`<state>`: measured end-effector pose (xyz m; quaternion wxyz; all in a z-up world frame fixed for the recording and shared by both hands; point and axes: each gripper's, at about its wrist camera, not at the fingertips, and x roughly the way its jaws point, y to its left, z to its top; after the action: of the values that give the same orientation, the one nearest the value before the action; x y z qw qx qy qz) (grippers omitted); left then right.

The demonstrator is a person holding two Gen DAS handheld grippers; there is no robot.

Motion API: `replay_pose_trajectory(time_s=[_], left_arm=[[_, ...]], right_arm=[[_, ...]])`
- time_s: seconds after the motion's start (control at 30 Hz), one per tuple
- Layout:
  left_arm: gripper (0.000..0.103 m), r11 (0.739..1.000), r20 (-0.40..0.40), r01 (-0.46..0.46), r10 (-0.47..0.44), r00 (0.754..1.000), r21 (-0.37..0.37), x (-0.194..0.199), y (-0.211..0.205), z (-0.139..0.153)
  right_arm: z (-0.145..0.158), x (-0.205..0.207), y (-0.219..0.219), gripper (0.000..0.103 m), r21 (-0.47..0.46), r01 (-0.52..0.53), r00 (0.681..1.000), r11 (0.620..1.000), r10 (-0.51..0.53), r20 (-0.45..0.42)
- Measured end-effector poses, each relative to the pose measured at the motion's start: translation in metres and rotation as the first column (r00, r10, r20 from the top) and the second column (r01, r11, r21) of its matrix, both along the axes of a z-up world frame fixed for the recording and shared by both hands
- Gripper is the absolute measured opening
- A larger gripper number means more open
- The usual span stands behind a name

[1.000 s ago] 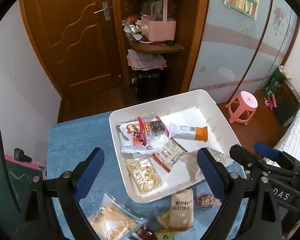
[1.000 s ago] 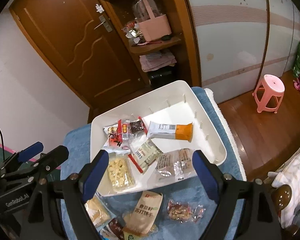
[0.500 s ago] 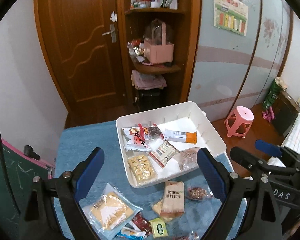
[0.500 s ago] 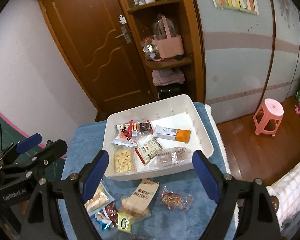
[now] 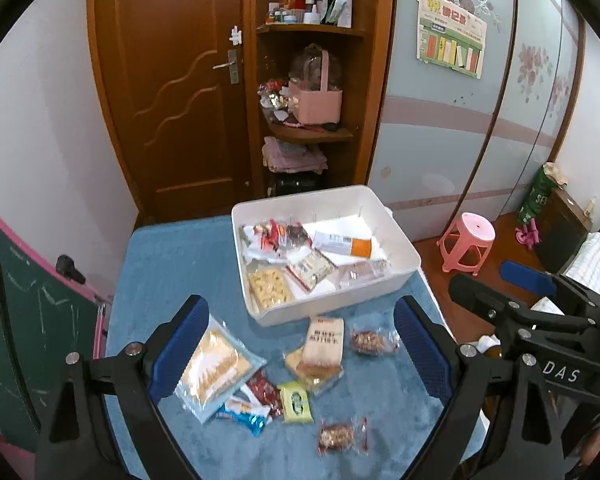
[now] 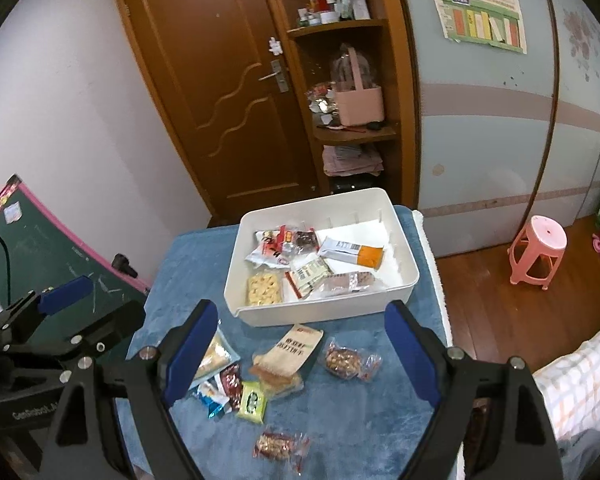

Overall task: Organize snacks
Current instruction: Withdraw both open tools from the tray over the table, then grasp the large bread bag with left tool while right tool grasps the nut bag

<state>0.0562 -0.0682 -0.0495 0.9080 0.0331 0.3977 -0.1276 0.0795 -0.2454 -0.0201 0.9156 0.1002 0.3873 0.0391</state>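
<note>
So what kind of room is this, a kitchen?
More likely a bedroom: a sliding-door wardrobe, the corner of a bed with checked bedding, a wooden door and corner shelves of household clutter.

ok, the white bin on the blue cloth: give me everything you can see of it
The white bin is a shallow, open-topped rectangular tub, plastic by its look, with rounded corners and small ribs along its inner walls. It sits flat on the blue cloth, towards the far edge. Several snack packets lie loosely inside, mostly on its left and near side. The tan packet lies just before its near wall. Neither gripper touches it.
</note>
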Motion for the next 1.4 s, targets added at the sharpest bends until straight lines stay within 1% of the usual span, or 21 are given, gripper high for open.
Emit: replay_pose_trajectory(time_s=[0.07,0.17,0.23,0.43,0.5,0.57,0.7,0.83,0.9,1.03,1.13,1.23,1.33,1.37,1.4], left_arm=[[0.093,1.0,-0.017,-0.011,0.011,1.0,0.008,-0.007,0.004,-0.005],[0.093,0.999,-0.019,-0.048,0.048,0.999,0.023,-0.016,0.014,-0.011],[0.09,0.998,-0.015,-0.062,0.062,0.998,0.023,-0.02,0.02,-0.013],[0.09,0.997,-0.02,-0.07,0.07,0.997,0.025,-0.016,0.035,-0.017],[0.09,0.998,-0.026,-0.057,0.059,0.998,0.038,-0.012,0.04,-0.021],[0.09,0.997,-0.04,-0.039,0.042,0.998,0.07,-0.007,0.044,-0.028],[0.09,0.992,-0.076,0.02,-0.011,0.997,0.123,0.003,0.052,-0.047],[0.09,0.991,-0.136,0.07,-0.054,0.989,0.118,0.013,0.064,-0.071],[0.09,0.988,-0.153,0.096,-0.078,0.985,0.117,0.018,0.069,-0.083],[0.09,0.981,-0.216,0.152,-0.123,0.969,0.124,0.028,0.077,-0.113],[0.09,0.972,-0.277,0.193,-0.15,0.949,0.132,0.039,0.085,-0.141],[0.09,0.964,-0.333,0.21,-0.147,0.931,0.163,0.052,0.093,-0.167],[0.09,0.957,-0.394,0.226,-0.141,0.908,0.179,0.066,0.102,-0.193],[0.09,0.955,-0.418,0.245,-0.155,0.895,0.17,0.072,0.105,-0.203],[0.09,0.952,-0.43,0.255,-0.161,0.888,0.17,0.075,0.106,-0.208]], right_arm=[[-0.002,-0.008,0.004,0.087,-0.009,-0.012,1.0,1.0,0.013,0.005],[-0.006,-0.017,0.011,0.087,-0.014,-0.033,0.999,0.999,0.033,0.006],[-0.008,-0.022,0.015,0.087,-0.019,-0.044,0.999,0.999,0.044,0.006],[-0.014,-0.035,0.029,0.087,-0.048,-0.059,0.998,0.997,0.059,-0.002],[-0.016,-0.039,0.034,0.087,-0.059,-0.061,0.998,0.996,0.061,-0.009],[-0.019,-0.044,0.037,0.087,-0.073,-0.054,0.999,0.996,0.054,-0.01],[-0.034,-0.05,0.041,0.087,-0.069,-0.016,0.999,0.998,0.013,-0.032],[-0.058,-0.051,0.041,0.086,-0.036,0.034,0.994,0.999,-0.037,-0.104],[-0.07,-0.052,0.041,0.086,-0.022,0.059,0.989,0.998,-0.062,-0.137],[-0.092,-0.053,0.045,0.086,0.011,0.07,0.977,0.998,-0.066,-0.201],[-0.113,-0.054,0.055,0.086,0.023,0.062,0.963,0.998,-0.054,-0.265],[-0.135,-0.054,0.063,0.086,0.047,0.061,0.945,0.997,-0.043,-0.325],[-0.159,-0.057,0.069,0.086,0.072,0.069,0.927,0.995,-0.037,-0.373],[-0.167,-0.058,0.07,0.086,0.078,0.072,0.921,0.994,-0.036,-0.389],[-0.174,-0.058,0.071,0.086,0.079,0.078,0.914,0.994,-0.04,-0.403]])
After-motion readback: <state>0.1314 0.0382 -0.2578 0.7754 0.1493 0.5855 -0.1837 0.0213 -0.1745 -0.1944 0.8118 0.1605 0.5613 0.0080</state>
